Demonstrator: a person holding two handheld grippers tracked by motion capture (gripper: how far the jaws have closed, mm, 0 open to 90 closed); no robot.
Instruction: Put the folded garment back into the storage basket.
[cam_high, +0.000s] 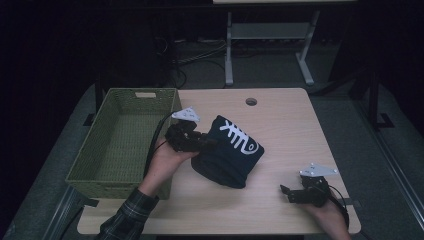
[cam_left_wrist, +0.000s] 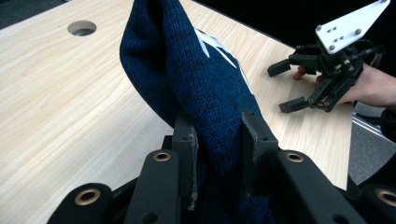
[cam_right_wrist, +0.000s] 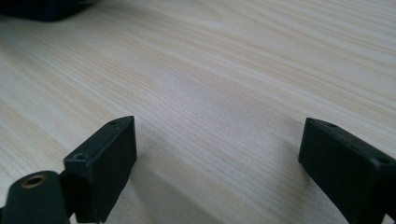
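Observation:
A dark blue knitted garment (cam_high: 231, 150) with a white fish-bone print lies folded in the middle of the wooden table (cam_high: 280, 125). My left gripper (cam_high: 202, 142) is shut on its left edge and holds that side lifted off the table. In the left gripper view the blue knit (cam_left_wrist: 196, 88) is bunched between both pads (cam_left_wrist: 253, 140). My right gripper (cam_high: 287, 192) rests low over the table near the front right corner, jaws wide apart. In the right gripper view bare wood (cam_right_wrist: 210, 93) lies between its open jaws.
A green woven basket (cam_high: 122, 142) stands at the table's left side, right beside my left hand. A round cable hole (cam_high: 251, 101) sits near the far edge. Beyond the table stand the white legs of another desk (cam_high: 229, 55) and loose cables on the floor.

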